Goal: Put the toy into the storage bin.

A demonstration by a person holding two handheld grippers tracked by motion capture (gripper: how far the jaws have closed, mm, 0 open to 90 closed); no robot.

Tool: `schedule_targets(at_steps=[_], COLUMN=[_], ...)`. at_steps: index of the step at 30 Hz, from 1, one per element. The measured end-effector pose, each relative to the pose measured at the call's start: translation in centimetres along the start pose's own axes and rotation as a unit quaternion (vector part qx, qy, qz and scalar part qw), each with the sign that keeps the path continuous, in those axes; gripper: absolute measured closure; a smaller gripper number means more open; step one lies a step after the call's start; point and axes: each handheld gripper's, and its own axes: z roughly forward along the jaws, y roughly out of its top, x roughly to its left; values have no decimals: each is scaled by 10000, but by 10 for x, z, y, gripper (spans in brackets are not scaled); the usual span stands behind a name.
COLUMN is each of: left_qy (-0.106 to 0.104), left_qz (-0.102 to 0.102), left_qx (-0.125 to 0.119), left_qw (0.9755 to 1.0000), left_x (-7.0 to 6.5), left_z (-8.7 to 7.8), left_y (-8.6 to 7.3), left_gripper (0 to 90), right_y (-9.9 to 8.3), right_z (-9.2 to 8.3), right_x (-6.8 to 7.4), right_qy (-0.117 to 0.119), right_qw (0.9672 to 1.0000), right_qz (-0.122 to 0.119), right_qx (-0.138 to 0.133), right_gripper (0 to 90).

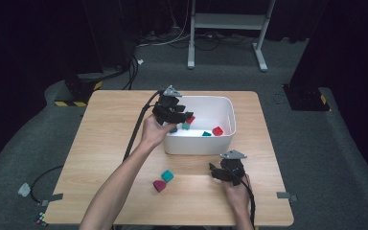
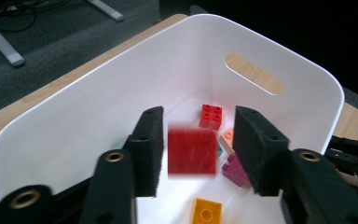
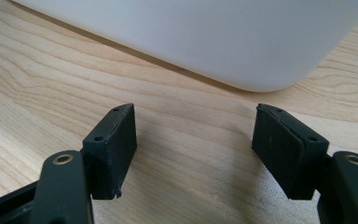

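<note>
Wood-grain table (image 1: 105,139) carries everything I am working with, and the white tub (image 1: 226,108) sits against the middle of its far edge, reaching toward the table's centre. My left gripper (image 1: 179,116) hangs over the tub's near-left corner; in the left gripper view (image 2: 193,149) its jaws stand partly apart with a blurred red brick (image 2: 192,151) between them, and I see a gap on both sides of that brick, so the pads are not pressing on it. On the tub floor beyond it lie a smaller red brick (image 2: 210,115), a magenta brick (image 2: 235,169), a pale pink piece (image 2: 227,136) and an orange brick (image 2: 206,211). My right gripper (image 1: 216,171) rests low near the table's near-right part, just in front of the tub's near wall; in the right gripper view (image 3: 193,154) its jaws are spread wide with bare wood between them, touching nothing I can see. Left of it, toward the near edge, a teal brick (image 1: 167,175) and a dark red brick (image 1: 159,186) lie side by side on the table.
</note>
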Motion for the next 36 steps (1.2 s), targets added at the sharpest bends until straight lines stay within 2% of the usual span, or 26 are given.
schedule_targets(at_steps=[8, 13, 16, 22, 28, 32, 36], left_qy=[73, 18, 108, 243, 213, 266, 276], left_qz=[-88, -95, -51, -48, -282, -227, -271], left_qx=[-38, -184, -326, -456, -637, -642, -653], left_qw=[9999, 9998, 9994, 9987, 9973, 9973, 9971], left_x=[4, 7, 5, 3, 6, 4, 2], left_z=[-11, -26, -36, -60, -83, -94, -102], left_y=[-8, -12, -18, -44, -74, -93, -112], left_gripper=[346, 335, 326, 303, 275, 243, 229], right_y=[0, 0, 0, 0, 0, 0, 0], right_z=[0, 0, 0, 0, 0, 0, 0], right_x=[0, 0, 0, 0, 0, 0, 0], right_qy=[3, 1, 6, 4, 5, 2, -7], right_qw=[10000, 10000, 10000, 10000, 10000, 10000, 10000], right_qz=[0, -2, 9, 4, 6, 12, 25], right_qx=[1, 2, 3, -1, -2, -8, -7], right_gripper=[303, 303, 304, 304, 304, 306, 307])
